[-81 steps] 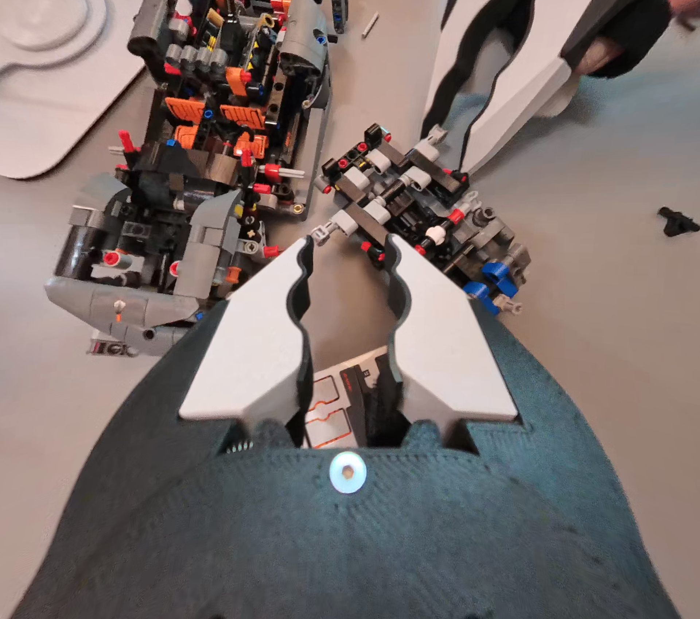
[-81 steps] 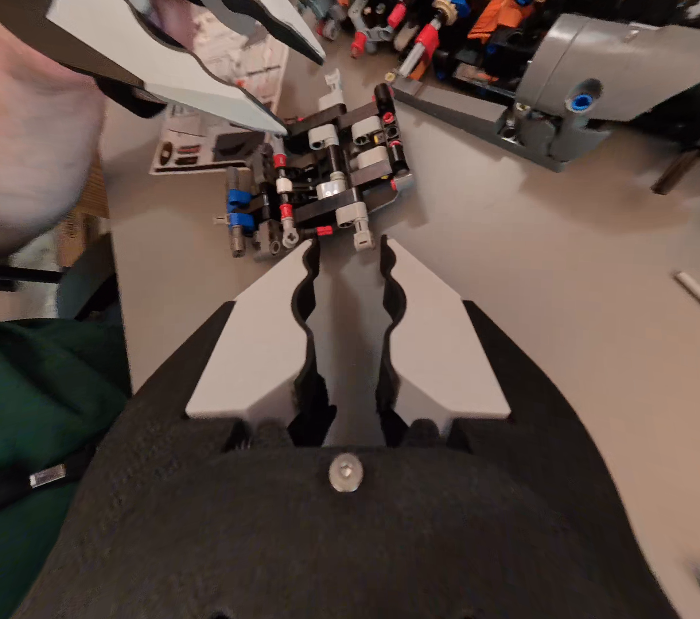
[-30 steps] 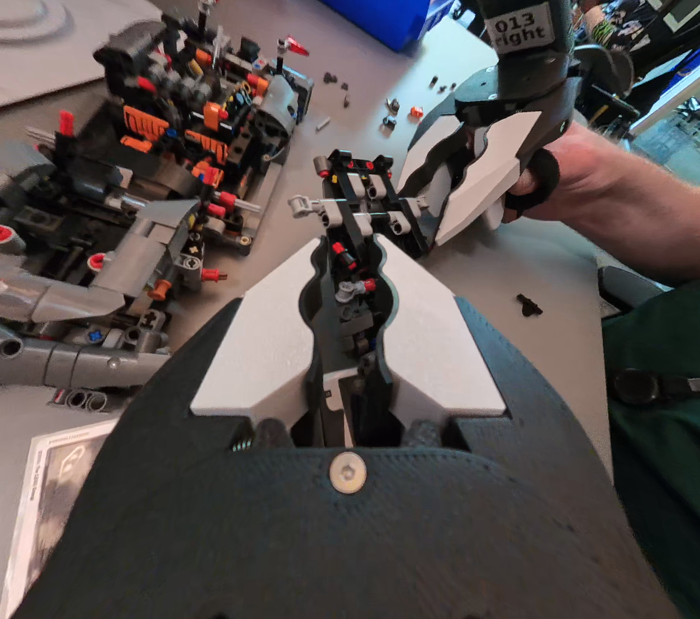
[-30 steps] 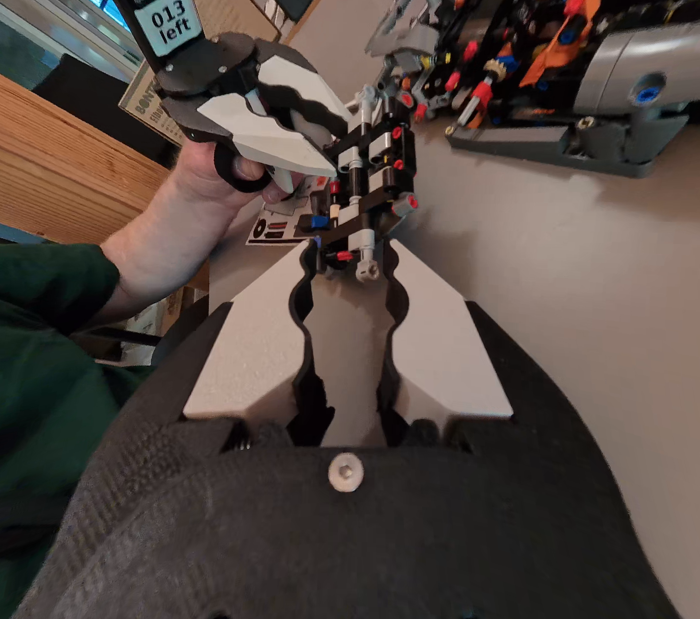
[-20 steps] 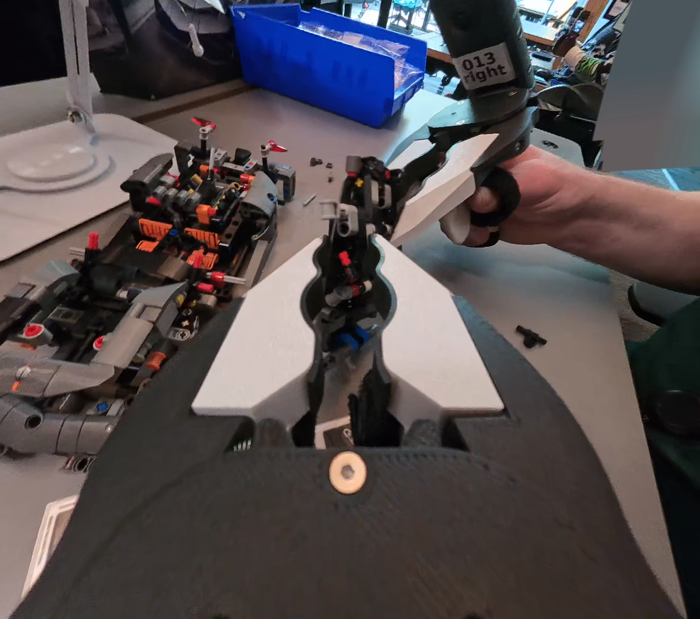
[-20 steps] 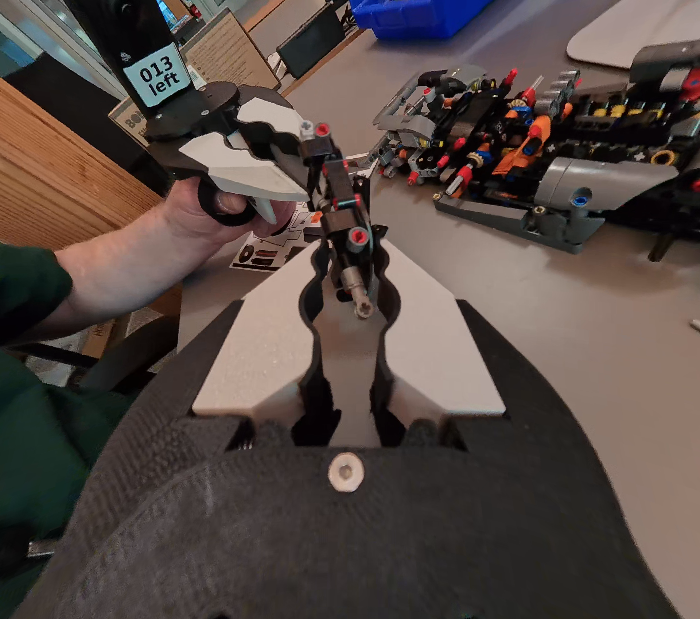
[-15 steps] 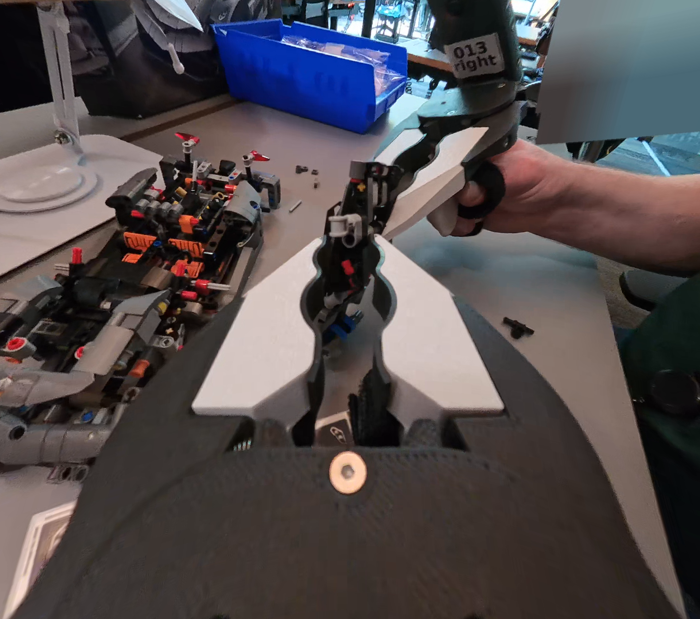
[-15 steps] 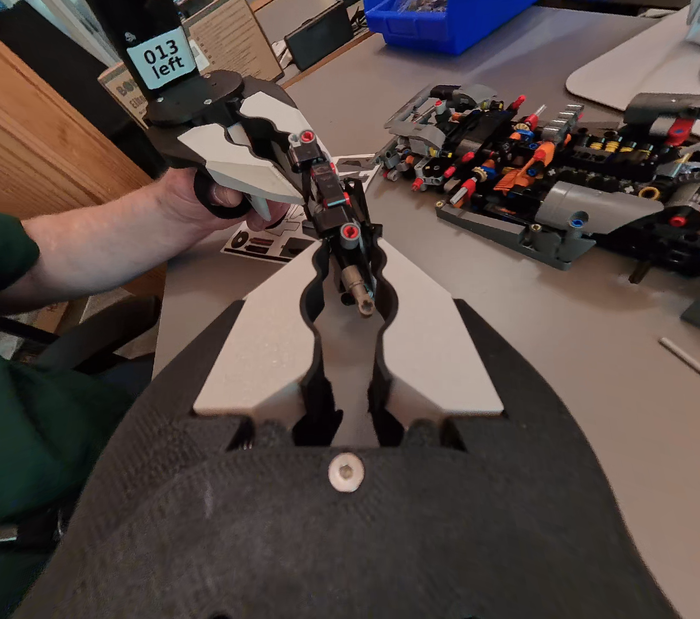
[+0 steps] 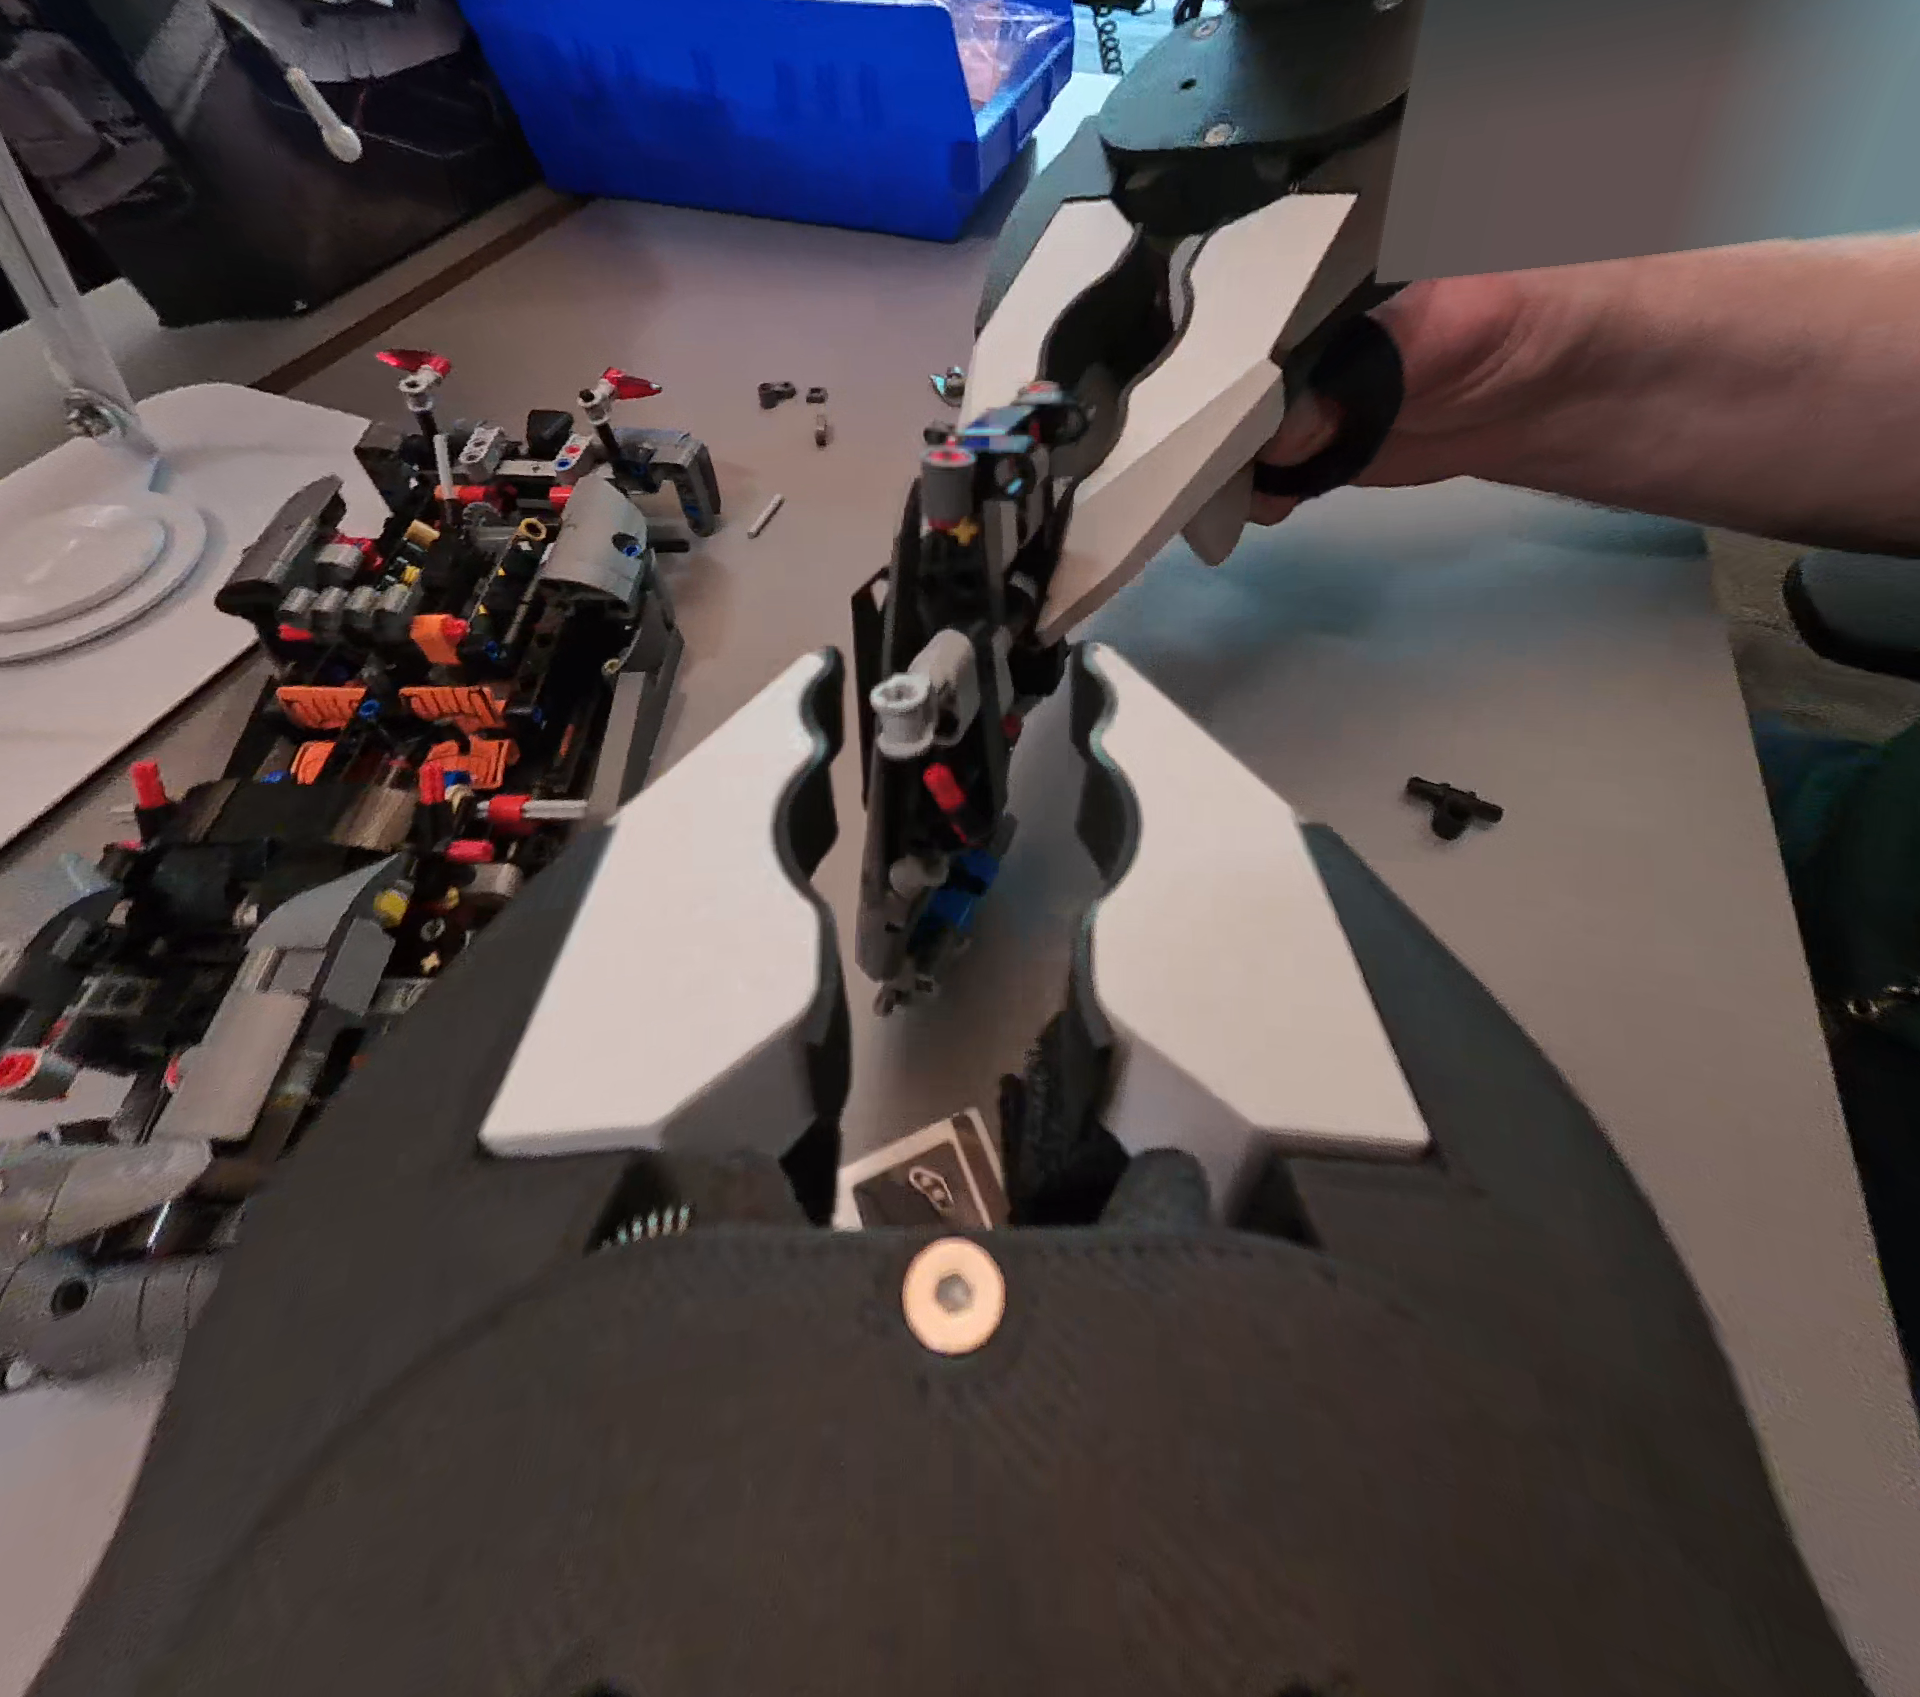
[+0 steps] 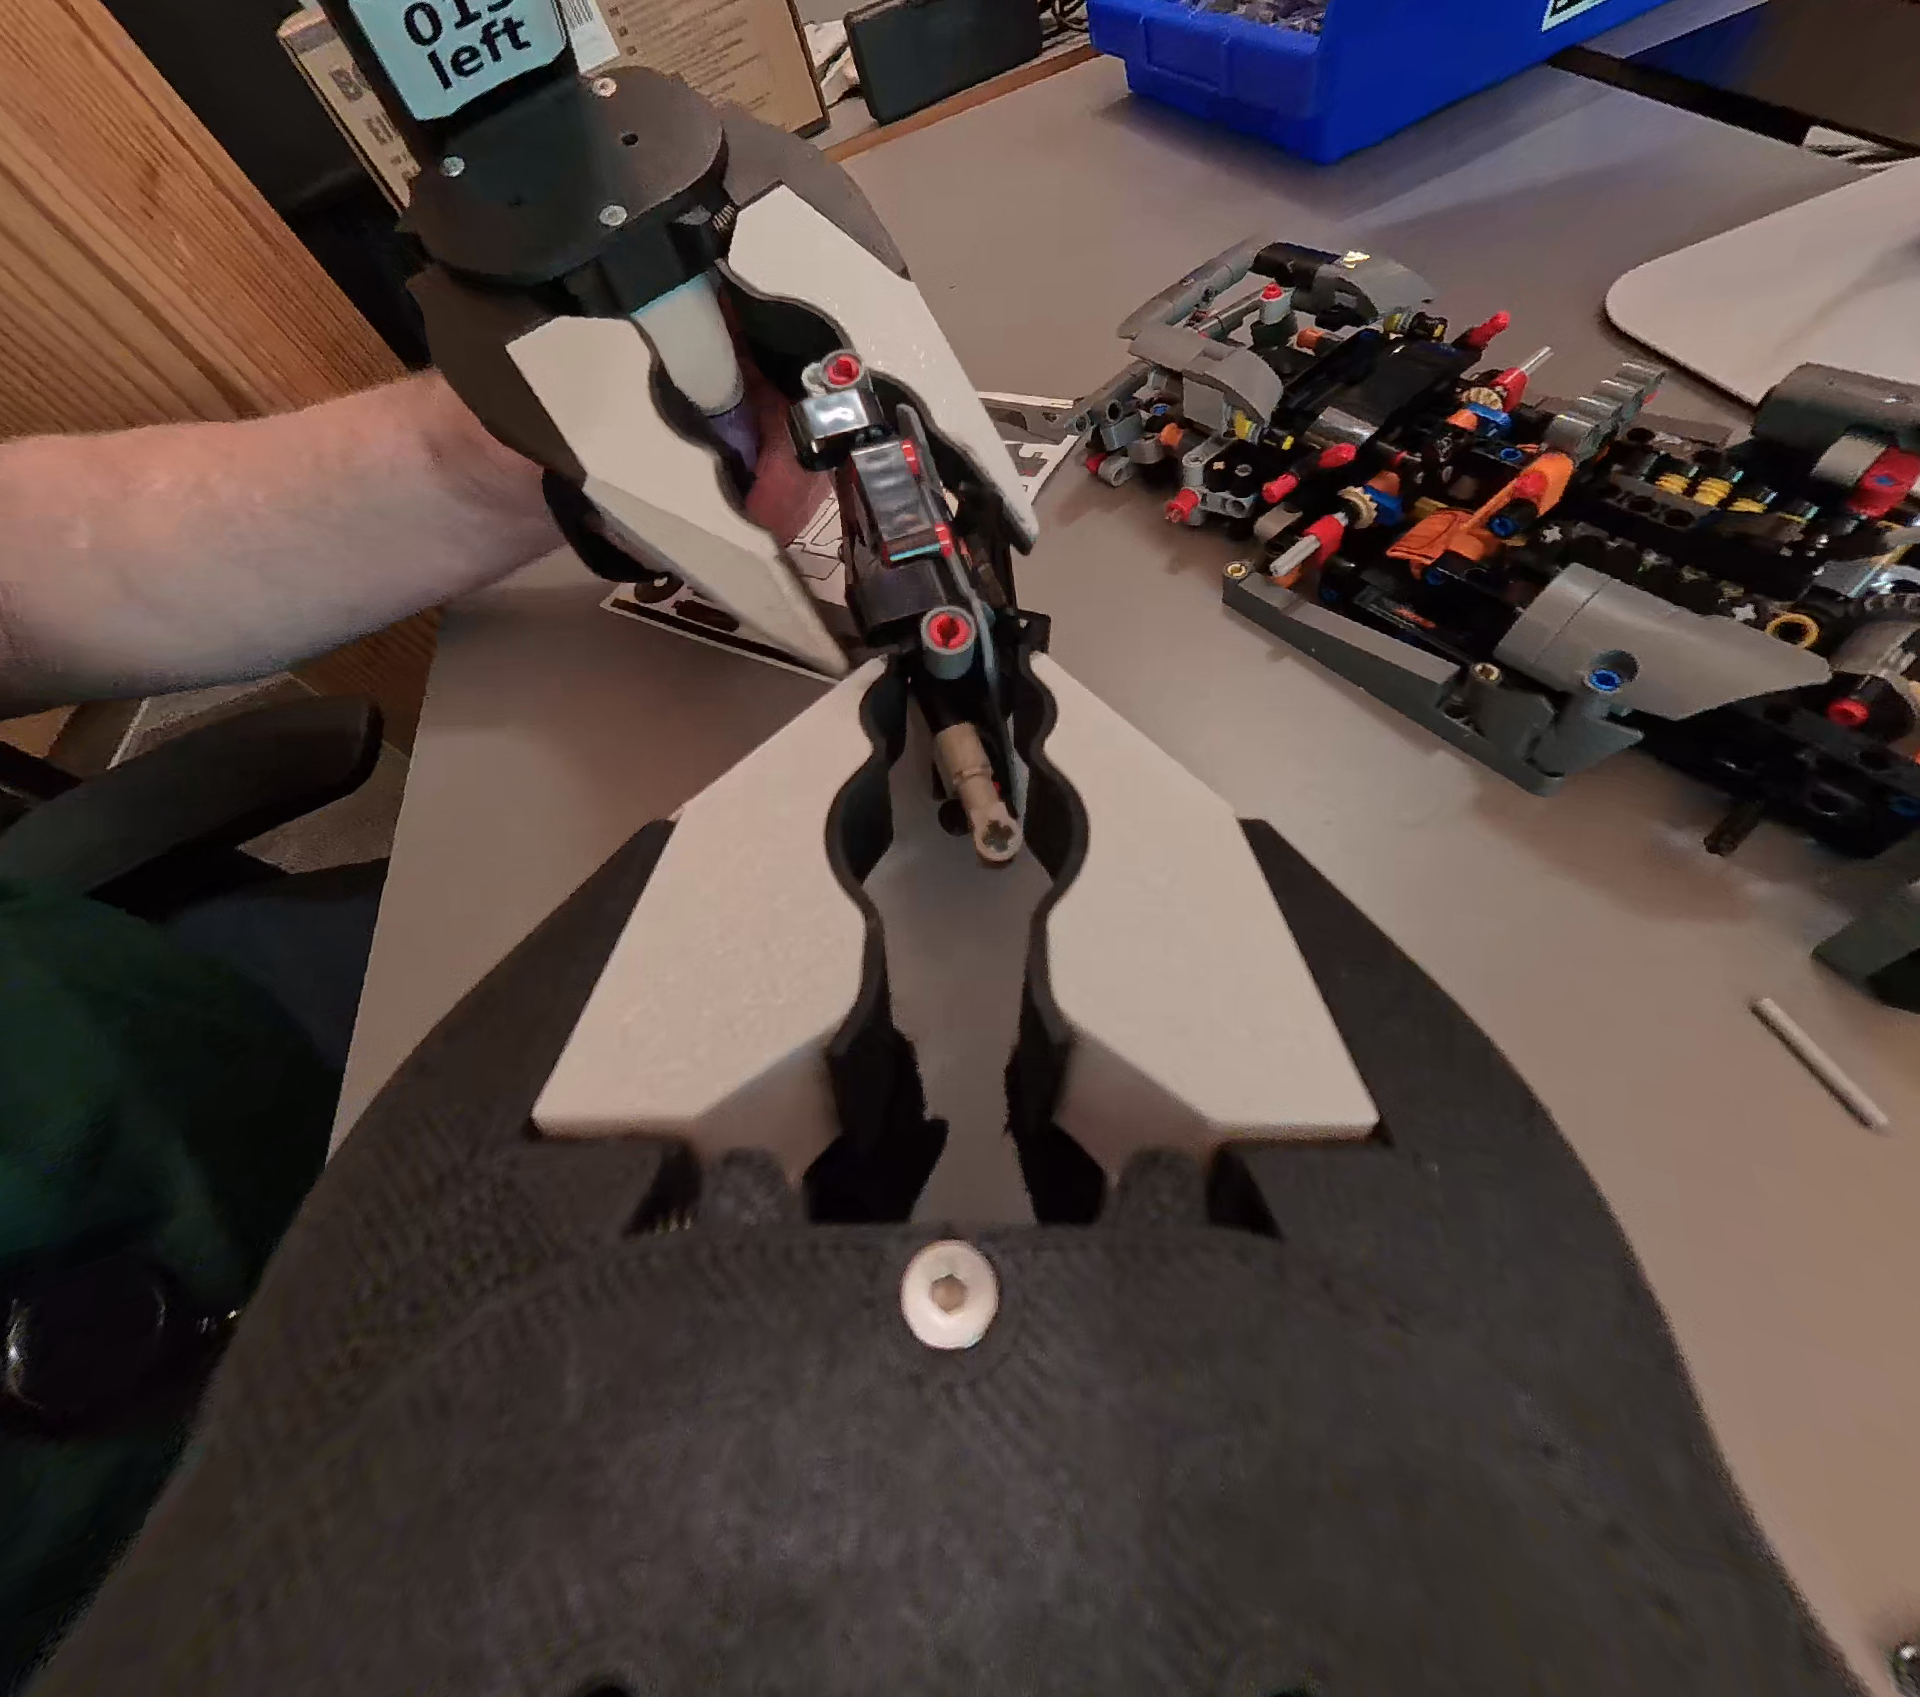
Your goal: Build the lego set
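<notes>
Black lego subassembly upright, off the table

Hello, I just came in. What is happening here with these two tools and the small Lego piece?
A person is building a Lego vehicle with two tools. The right hand-held gripper is clamped on a small black and grey sub-assembly and holds it upright above the grey table. The left hand-held gripper has its fingers apart on either side of the sub-assembly, without gripping it. The large, partly built vehicle chassis lies on the table to the left, with loose pins scattered nearby.

black grippers; white jaws; green sleeves
</notes>
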`<state>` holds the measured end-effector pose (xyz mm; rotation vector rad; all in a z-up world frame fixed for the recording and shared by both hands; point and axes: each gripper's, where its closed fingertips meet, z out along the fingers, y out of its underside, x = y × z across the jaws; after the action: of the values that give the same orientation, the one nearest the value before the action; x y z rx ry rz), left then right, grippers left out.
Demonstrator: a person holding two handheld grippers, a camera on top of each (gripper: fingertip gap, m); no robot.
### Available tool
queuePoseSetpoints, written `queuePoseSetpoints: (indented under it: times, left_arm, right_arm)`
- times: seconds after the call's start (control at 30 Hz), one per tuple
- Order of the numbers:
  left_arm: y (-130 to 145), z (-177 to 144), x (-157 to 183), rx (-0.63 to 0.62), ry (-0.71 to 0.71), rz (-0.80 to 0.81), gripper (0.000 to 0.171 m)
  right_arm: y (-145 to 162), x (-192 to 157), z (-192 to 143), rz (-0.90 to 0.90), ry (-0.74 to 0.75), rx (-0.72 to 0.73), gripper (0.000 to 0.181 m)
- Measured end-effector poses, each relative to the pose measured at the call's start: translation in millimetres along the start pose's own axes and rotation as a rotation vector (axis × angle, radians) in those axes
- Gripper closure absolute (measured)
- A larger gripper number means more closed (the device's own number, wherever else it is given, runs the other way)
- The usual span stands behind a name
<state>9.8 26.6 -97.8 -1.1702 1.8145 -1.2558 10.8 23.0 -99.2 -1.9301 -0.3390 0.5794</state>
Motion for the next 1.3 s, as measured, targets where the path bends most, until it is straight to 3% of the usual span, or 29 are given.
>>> queuePoseSetpoints:
  times: [0.07,0.8,1.1,1.17,1.3]
  left_arm:
    - [-5.0,0.7,-1.0,0.024,0.004,0.001,0.142]
    - [-6.5,6.7,-10.8,0.035,0.034,-0.026,0.147]
    - [-9.3,8.2,-20.9,0.054,-0.033,-0.051,0.145]
    - [-9.2,8.7,-20.8,0.050,-0.037,-0.044,0.144]
    - [-9.1,11.0,-22.6,0.051,-0.013,-0.086,0.144]
  right_arm:
    - [-0.3,-1.8,0.5,-0.017,-0.006,-0.004,0.163]
    - [-4.4,9.3,3.7,-0.033,-0.029,-0.014,0.166]
    - [-12.2,25.8,-17.4,0.004,0.020,0.019,0.154]
    - [-5.7,26.2,-15.6,0.002,0.019,-0.032,0.144]
    - [-1.7,25.6,-4.1,-0.001,-0.026,-0.074,0.144]
